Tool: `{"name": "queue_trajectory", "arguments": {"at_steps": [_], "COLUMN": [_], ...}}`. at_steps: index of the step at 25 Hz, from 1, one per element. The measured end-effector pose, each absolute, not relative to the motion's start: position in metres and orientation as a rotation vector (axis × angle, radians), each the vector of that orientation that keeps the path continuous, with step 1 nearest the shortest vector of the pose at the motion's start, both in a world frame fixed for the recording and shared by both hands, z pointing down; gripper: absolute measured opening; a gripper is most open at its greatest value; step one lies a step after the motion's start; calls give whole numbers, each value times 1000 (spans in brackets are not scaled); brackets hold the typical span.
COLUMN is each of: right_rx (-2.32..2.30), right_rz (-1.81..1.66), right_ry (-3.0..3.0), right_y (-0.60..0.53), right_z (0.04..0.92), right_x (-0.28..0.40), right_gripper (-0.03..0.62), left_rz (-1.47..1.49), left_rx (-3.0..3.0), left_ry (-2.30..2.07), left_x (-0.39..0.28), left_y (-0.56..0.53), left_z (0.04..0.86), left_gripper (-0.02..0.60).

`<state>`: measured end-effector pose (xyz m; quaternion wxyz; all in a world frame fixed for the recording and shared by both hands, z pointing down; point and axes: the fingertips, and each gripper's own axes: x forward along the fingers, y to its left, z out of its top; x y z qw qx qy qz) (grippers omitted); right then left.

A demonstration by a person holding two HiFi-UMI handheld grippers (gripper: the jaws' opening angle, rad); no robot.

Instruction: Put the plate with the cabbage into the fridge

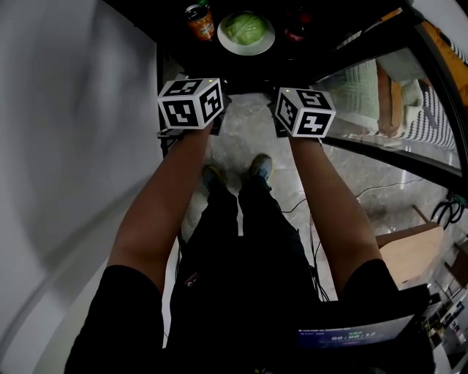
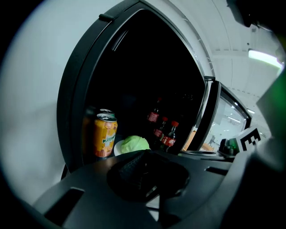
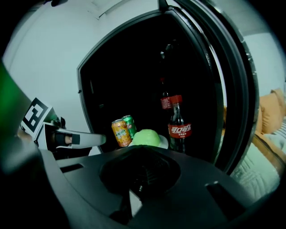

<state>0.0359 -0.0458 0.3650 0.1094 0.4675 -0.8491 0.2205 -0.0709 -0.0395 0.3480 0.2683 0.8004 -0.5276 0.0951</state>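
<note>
The white plate [image 1: 266, 42] with the green cabbage [image 1: 245, 28] rests on a dark shelf inside the open fridge. Both gripper views show the cabbage [image 2: 134, 144] [image 3: 147, 137] straight ahead on the plate [image 3: 165, 142], apart from the jaws. My left gripper [image 1: 191, 102] and right gripper [image 1: 306, 111] hover side by side just outside the fridge opening, their jaws hidden under the marker cubes in the head view. The left gripper [image 2: 140, 172] shows its jaws drawn together with nothing between them. So does the right gripper [image 3: 140, 179].
An orange can [image 1: 199, 22] [image 2: 105, 134] [image 3: 119, 132] stands left of the plate, with a green can [image 3: 130, 125] behind it. Cola bottles [image 1: 296, 29] [image 2: 170, 136] [image 3: 178, 127] stand on the right. The glass fridge door [image 1: 395, 80] is swung open rightward. A white wall [image 1: 73, 109] lies left.
</note>
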Motion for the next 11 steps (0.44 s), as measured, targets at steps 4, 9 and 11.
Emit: {"name": "queue_trajectory", "arguments": {"at_steps": [4,9,11], "right_rx": [1399,1407,1404], "right_rz": [628,599,591], "right_ry": [-2511,-2519,-2521], "right_y": [-35,-17,-9], "right_z": [347,338,336], "right_x": [34,37,39], "right_gripper": [5,6,5], "left_rz": [278,290,293], "left_rx": [2214,2258,2269], "left_ry": [-1501,-1532,-1527], "left_x": [-79,-75,-71], "left_y": [-28,-7,1], "left_z": [333,325,323], "left_gripper": [3,3,3]}}
